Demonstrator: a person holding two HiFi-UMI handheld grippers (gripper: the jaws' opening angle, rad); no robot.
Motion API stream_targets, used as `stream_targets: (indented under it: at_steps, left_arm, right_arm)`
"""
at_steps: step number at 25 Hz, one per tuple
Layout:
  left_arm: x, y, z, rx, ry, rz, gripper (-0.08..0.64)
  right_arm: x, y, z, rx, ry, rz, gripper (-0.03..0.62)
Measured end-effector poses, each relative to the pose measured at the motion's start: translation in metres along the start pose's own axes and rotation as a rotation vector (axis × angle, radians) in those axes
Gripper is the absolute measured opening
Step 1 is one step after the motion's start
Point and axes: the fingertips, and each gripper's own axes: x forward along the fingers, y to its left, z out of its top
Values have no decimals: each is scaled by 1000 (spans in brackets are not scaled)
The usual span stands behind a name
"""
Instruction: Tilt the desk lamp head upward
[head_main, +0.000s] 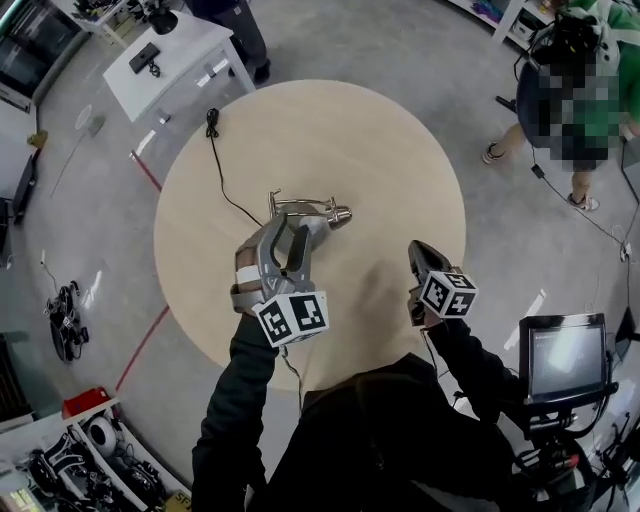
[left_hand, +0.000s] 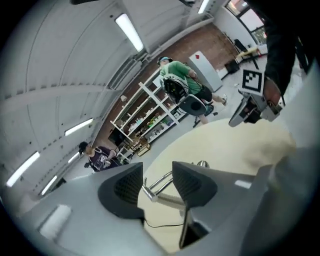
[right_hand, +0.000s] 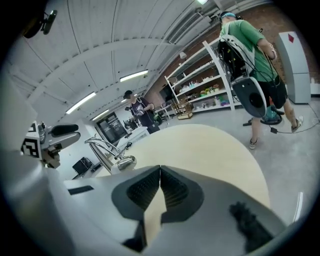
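A chrome desk lamp (head_main: 312, 212) stands near the middle of the round wooden table (head_main: 330, 130), with its head (head_main: 340, 214) pointing right. My left gripper (head_main: 288, 232) hangs over the lamp's arm. In the left gripper view its jaws (left_hand: 157, 170) stand open, with the lamp's chrome rods (left_hand: 159, 184) showing in the gap and touching neither pad. My right gripper (head_main: 416, 250) is held over the table's right side, apart from the lamp. Its jaws (right_hand: 160, 171) are shut with nothing between them. From the right gripper view, the lamp (right_hand: 106, 149) stands to the left.
A black cable (head_main: 214, 150) runs from the lamp toward the table's far left edge. A person in green (head_main: 575, 90) stands on the floor at the far right. A white table (head_main: 170, 60) is at the far left, and a monitor on a stand (head_main: 565, 355) at the near right.
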Motion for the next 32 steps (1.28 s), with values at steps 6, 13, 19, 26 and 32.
stream_targets:
  at_steps: [6,13,19,26,32]
  left_arm:
    - [37,-43,-16,342,148,-81,215]
    - [63,-55,-32,677,316,-67,224]
    - [78,-57,-49,655,381,-66,227]
    - [90,-53,-63,565,395,-45,189]
    - [90,-49,-58,515,378,-19,196]
  right_arm:
    - [-13,-2,-14,46,-10,11,6]
    - [-21,-9,-21,64,-21,17,6]
    - [-21,-8,-23,64,-21,24,6]
    - [-24,-15,-25,64,-23,17,6]
    - [-35,-18,-26,65,-21,9,6]
